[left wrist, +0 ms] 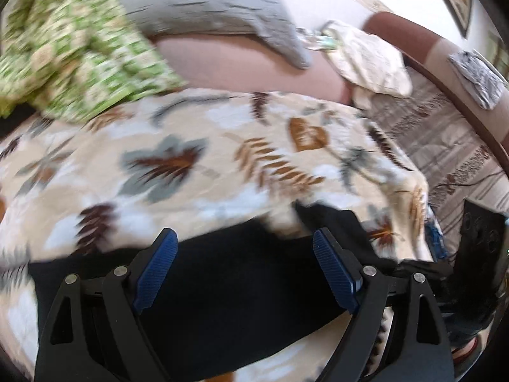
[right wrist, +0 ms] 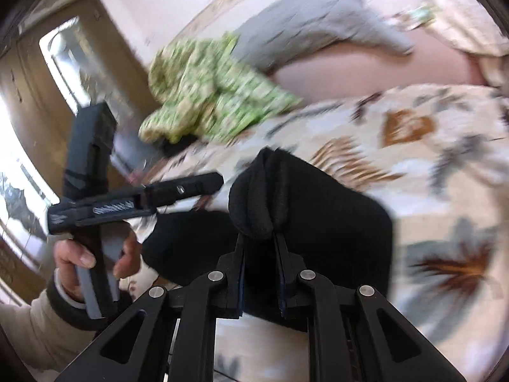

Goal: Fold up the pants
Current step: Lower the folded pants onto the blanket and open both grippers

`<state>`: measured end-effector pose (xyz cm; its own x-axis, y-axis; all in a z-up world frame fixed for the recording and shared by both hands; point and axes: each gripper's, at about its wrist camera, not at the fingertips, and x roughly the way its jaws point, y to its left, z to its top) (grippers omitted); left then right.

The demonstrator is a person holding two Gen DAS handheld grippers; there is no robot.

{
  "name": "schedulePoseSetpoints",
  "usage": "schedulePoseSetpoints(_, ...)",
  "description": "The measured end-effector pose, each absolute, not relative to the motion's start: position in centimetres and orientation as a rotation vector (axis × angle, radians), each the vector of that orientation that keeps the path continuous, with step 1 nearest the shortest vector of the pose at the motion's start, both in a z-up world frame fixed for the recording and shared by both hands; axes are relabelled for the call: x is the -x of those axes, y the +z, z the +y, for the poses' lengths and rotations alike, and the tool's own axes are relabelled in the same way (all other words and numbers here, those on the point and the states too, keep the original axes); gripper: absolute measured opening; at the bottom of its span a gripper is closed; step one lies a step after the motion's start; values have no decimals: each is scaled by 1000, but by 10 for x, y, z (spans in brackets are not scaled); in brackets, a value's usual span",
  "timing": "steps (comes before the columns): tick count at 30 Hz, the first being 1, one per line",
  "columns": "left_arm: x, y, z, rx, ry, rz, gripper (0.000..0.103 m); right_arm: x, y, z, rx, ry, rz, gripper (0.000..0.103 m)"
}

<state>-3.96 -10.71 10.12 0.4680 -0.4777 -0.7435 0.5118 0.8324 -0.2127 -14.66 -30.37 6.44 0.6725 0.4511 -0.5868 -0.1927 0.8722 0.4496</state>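
On the bed's leaf-patterned blanket (left wrist: 222, 165) lie the black pants (left wrist: 229, 286), and the right gripper (right wrist: 259, 235) has its jaws closed on a bunched fold of them, lifted clear of the blanket. Blur hides the pants' outline, but the left gripper (left wrist: 245, 238) hovers over them with jaws wide open and empty. Only the right wrist view shows the left hand (right wrist: 92, 258) on its handle; a green patterned garment (right wrist: 206, 92) lies beyond.

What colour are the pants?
Black pants, seen best from the right wrist view.
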Motion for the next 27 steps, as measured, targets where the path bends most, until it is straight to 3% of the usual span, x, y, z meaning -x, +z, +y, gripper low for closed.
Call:
schedulePoseSetpoints(2, 38, 89, -91, -4, -579, 938, 88, 135, 45, -284, -393, 390, 805, 27)
schedulePoseSetpoints(5, 38, 70, -80, 33, -545, 1000, 88, 131, 19, -271, -472, 419, 933, 33)
schedulePoseSetpoints(6, 40, 65, -80, 42, -548, 1008, 88, 139, 24, -272, -471, 428, 905, 34)
schedulePoseSetpoints(10, 49, 54, -92, 47, -565, 1030, 88, 160, 51, -295, -397, 314, 818, 52)
schedulePoseSetpoints(27, 74, 23, -162, -167, -535, 1004, 93, 186, 53, -347, -97, -221, 825, 53)
